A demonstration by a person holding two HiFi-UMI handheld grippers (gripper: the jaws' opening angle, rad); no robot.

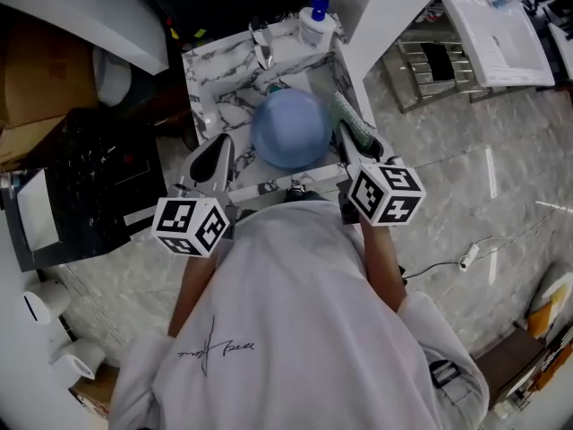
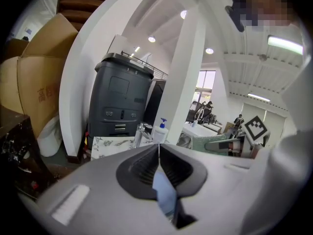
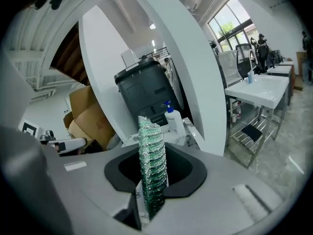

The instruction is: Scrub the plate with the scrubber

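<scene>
Two holds; left gripper pinches plate rim; right gripper pinches scrubber

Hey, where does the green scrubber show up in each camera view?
Head view: scrubber just right of the blue plate.
Left gripper view: centre right, low.
Right gripper view: centre, upright in the right gripper.
Shared landmark: blue-capped pump bottle.
</scene>
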